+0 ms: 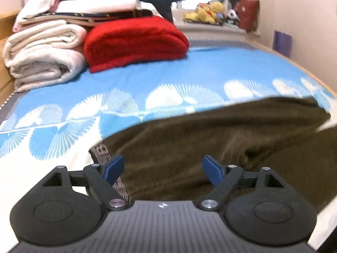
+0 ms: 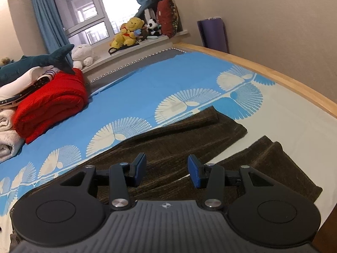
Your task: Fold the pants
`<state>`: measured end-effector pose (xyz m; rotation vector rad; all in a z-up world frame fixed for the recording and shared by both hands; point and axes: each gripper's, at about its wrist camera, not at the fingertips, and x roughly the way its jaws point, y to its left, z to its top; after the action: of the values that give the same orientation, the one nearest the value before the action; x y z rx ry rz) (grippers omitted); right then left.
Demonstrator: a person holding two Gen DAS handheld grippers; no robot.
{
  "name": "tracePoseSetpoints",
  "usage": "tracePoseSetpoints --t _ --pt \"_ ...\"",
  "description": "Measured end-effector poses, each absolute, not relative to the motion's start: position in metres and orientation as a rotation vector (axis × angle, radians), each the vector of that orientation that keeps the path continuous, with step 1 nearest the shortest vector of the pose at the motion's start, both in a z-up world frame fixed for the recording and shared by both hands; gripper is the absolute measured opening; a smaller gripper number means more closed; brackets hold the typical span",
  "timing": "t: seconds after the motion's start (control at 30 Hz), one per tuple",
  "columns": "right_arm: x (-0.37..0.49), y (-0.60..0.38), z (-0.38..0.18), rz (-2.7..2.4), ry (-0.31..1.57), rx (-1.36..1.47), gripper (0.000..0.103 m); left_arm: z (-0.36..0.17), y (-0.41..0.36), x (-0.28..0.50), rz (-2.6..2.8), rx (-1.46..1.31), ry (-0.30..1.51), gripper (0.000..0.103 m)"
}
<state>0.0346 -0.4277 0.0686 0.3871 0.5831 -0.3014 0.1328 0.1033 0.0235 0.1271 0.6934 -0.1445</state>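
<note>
fuzzy brown pants [image 2: 185, 139], matt (plastic) gripper housing [image 2: 166, 227]

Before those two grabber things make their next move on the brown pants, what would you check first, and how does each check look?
1. Left gripper fingers open, nothing between them: ok.
2. Right gripper fingers apart, holding nothing: ok.
3. Brown pants spread on the bed sheet: ok.
4. Two legs laid together: not ok, they lie apart.
5. Waistband lying smooth: cannot tell, blurred.
6. Red blanket lies apart from the pants: ok.
</note>
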Motion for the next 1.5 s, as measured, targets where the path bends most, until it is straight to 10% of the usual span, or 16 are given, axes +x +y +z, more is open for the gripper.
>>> tracePoseSetpoints --t 0.1,0.43,0.57,0.7,0.9,1.3,1.4,1.5 --pt "0.038 -0.424 0.069 -0.292 0.581 0.367 0.046 0.036 0.097 0.138 -0.101 0.104 0.653 0.103" --pt "0.042 -0.424 0.068 -0.285 0.579 0.367 0.046 0.062 0.103 0.171 0.066 -0.027 0.667 0.103" --pt "0.046 -0.425 0.068 -0.277 0.578 0.363 0.046 0.055 0.106 0.186 0.111 0.018 0.702 0.068" --pt "0.051 -0.424 0.068 -0.269 0.576 0.358 0.046 0.043 0.107 0.199 0.161 0.019 0.756 0.057" --pt "0.06 -0.418 0.069 -0.248 0.577 0.359 0.046 0.048 0.114 0.2 0.187 -0.104 0.68 0.087" --pt "0.076 -0.406 0.072 -0.218 0.575 0.315 0.046 0.037 0.133 0.234 0.211 -0.083 0.623 0.099" --pt "0.079 -0.402 0.072 -0.214 0.573 0.277 0.046 0.028 0.145 0.248 0.203 -0.065 0.656 0.093" --pt "0.082 -0.398 0.072 -0.22 0.571 0.247 0.046 0.016 0.154 0.262 0.262 -0.036 0.701 0.066"
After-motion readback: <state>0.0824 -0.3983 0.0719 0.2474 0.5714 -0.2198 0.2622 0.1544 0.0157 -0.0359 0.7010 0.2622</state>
